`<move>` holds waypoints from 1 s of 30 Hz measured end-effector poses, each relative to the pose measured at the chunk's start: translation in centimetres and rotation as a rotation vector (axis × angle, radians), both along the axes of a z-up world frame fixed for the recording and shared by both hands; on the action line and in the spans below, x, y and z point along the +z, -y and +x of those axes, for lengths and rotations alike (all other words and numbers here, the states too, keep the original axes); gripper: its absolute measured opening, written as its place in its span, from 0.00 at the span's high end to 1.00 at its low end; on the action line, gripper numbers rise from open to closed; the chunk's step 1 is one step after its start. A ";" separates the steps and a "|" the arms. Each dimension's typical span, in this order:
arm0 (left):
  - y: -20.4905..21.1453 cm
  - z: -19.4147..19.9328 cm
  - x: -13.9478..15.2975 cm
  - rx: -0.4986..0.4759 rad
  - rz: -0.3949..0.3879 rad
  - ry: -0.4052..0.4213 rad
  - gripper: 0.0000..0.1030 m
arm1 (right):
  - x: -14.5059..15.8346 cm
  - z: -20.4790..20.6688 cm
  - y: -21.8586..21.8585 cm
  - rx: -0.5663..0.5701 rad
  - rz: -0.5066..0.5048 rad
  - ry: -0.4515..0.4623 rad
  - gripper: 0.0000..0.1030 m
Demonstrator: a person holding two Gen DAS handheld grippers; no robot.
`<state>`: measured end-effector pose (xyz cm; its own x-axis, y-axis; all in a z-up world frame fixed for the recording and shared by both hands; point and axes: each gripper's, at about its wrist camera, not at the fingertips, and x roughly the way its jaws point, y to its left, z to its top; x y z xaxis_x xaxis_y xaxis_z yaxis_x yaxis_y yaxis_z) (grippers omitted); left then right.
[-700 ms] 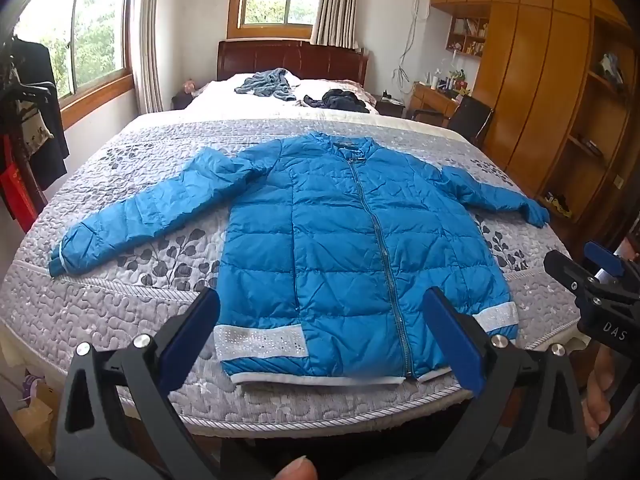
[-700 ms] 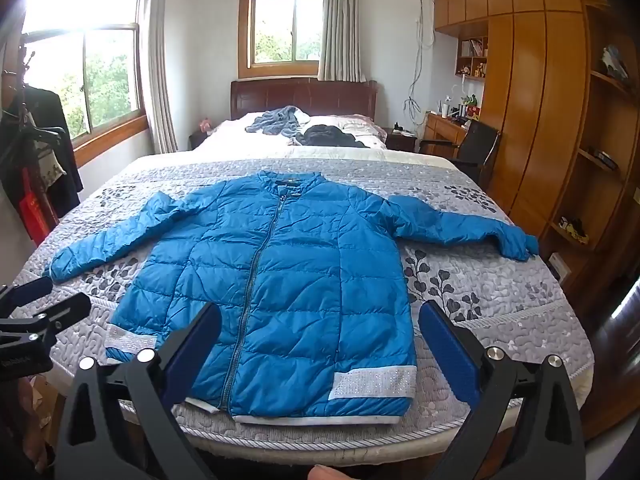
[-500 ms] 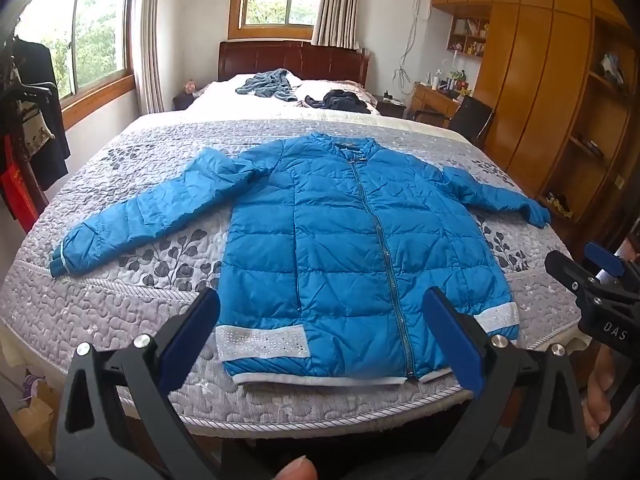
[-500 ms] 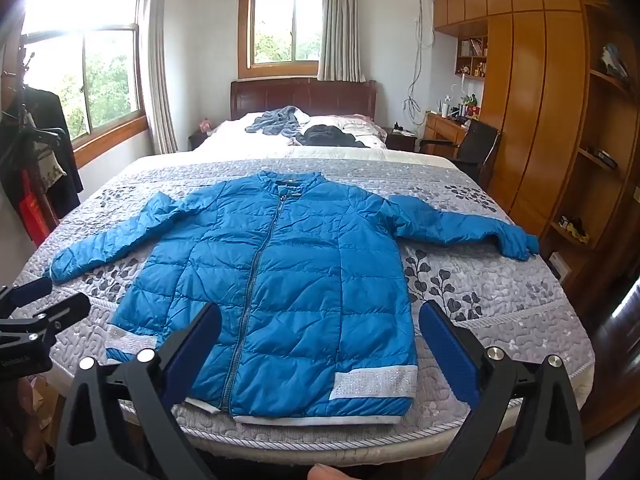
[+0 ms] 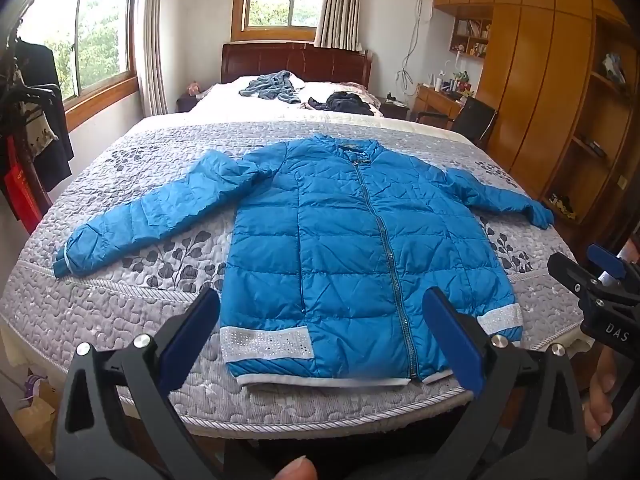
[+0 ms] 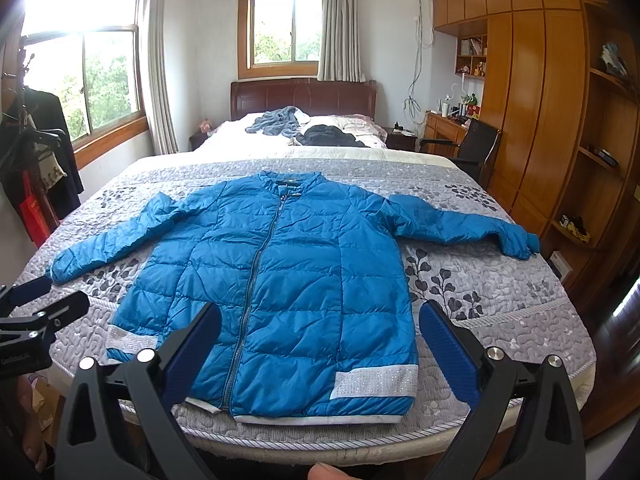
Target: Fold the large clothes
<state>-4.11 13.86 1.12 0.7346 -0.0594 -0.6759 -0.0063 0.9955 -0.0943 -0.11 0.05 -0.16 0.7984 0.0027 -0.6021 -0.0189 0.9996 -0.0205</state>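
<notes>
Lying face up on the grey leaf-patterned quilt [image 5: 120,304] of the bed [image 6: 520,364] is a blue quilted puffer jacket [image 5: 344,248], zipped closed, collar toward the dark wooden headboard [image 6: 304,98] and hem at the near edge of the mattress. Both sleeves are spread outward: one sleeve [image 5: 160,216] reaches toward the window side, the other sleeve [image 6: 460,226] toward the wooden wardrobe [image 6: 552,120], its cuff near the bed's edge. A pale glittery band [image 5: 266,343] crosses each front panel just above the white hem trim.

Left tongs [image 5: 320,340] hang wide open before the hem, blue pads spread well apart and holding nothing, clear of the fabric. Right tongs [image 6: 320,340] are likewise spread wide and empty, hovering over the lower right part of the jacket without touching it. Each pair shows at the edge of the other camera's view, side by side at the foot of the bed. A fingertip [image 5: 298,470] shows at the bottom of the left wrist view.

Farther back, a grey-blue garment [image 6: 276,122] and a black garment [image 6: 330,136] lie crumpled near the pillows. Dark clothes hang on a rack [image 5: 32,120] by the window, and a black chair [image 6: 476,144] stands at the desk beside the wardrobe.
</notes>
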 end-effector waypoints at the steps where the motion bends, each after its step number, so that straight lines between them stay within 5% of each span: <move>1: 0.0 0.0 0.0 0.000 0.001 0.000 0.03 | 0.0 0.0 0.0 0.000 0.001 -0.001 0.04; 30: -0.2 0.1 0.1 0.005 0.005 0.003 0.03 | -0.2 0.1 0.0 0.000 0.007 -0.001 0.04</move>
<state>-4.00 14.05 1.25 0.7371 -0.0518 -0.6738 -0.0113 0.9960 -0.0889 -0.04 0.06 -0.36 0.7978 0.0071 -0.6029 -0.0192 0.9997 -0.0136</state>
